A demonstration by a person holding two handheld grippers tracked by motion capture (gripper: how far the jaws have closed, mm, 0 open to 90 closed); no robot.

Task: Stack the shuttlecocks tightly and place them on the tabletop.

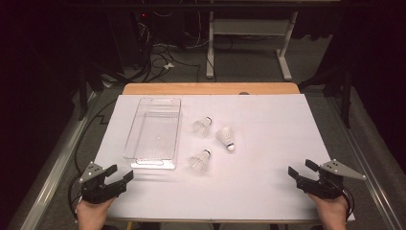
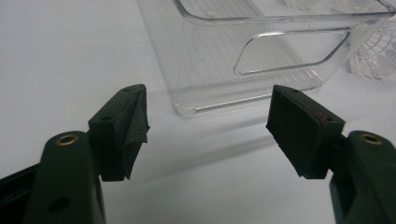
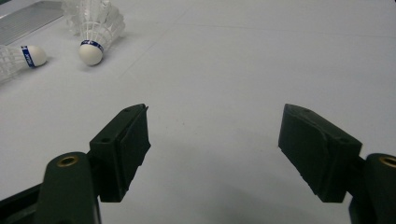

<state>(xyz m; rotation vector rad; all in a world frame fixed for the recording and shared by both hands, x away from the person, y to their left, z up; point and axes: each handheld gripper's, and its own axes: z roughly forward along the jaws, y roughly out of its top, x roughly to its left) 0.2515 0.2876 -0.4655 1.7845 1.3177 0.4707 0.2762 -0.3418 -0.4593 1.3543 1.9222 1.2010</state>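
In the high view, three shuttlecocks lie on the white counter (image 1: 268, 143) near its middle. One (image 1: 203, 125) is at about 12 o'clock of the group, one (image 1: 226, 138) at about 3 o'clock, and one (image 1: 200, 161) at about 6 o'clock, nearest to the person. A clear plastic tray (image 1: 154, 162) stands just at 9 o'clock of them and has nothing in it. The left hand-held gripper (image 1: 119, 174) rests at the near left corner of the counter and the right hand-held gripper (image 1: 299, 171) at the near right corner. Both are well apart from the shuttlecocks, and both have their jaws wide with nothing between them.

In the left gripper view, the jaws stand wide over bare counter. The near end of the tray (image 2: 261, 100), with its handle slot, is straight ahead at 12 o'clock, and a feather skirt (image 2: 373, 60) shows at about 2 o'clock.

In the right gripper view, the jaws are also wide and hold nothing. Two shuttlecocks lie at about 10 o'clock, one (image 3: 95, 35) with its cork pointing toward the camera and one (image 3: 21, 58) lying sideways at the left edge.

I judge that the step is the first reach for a shuttlecock, probably to put it in the tray. It seems best to go for the nearest one and to close on the cork or just above it, not on the skirt, because the feathers would likely bend. Closing slowly should keep the light shuttlecock from rolling away.
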